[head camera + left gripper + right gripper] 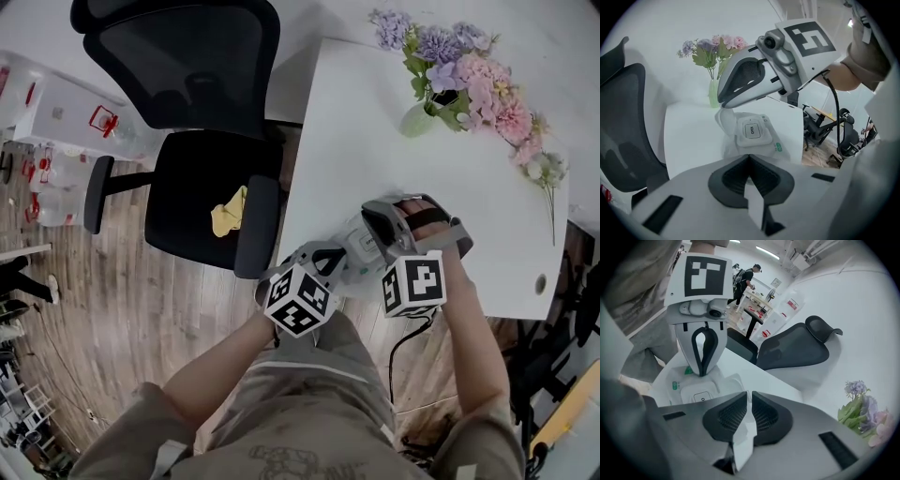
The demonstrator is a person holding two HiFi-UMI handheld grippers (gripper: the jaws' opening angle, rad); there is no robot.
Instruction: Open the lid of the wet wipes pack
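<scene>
The wet wipes pack (754, 145) lies at the near left corner of the white table (375, 150). Its white lid frame carries a square marked OPEN (752, 131). A pale rounded flap (725, 122) stands up at the frame's left side; I cannot tell whether it is the lid. My left gripper (749, 158) is shut, its tips down at the pack's near edge (702, 374). My right gripper (749, 393) hangs just above the flap (721, 101), its jaws a narrow slit apart with nothing between them. In the head view both grippers (342, 262) cover the pack.
A vase of pink and purple flowers (469, 75) stands at the table's far side. A black office chair (202, 159) sits close to the table's left edge. Clear storage boxes (56, 122) stand on the wooden floor beyond it. A person (745, 280) stands at a distant desk.
</scene>
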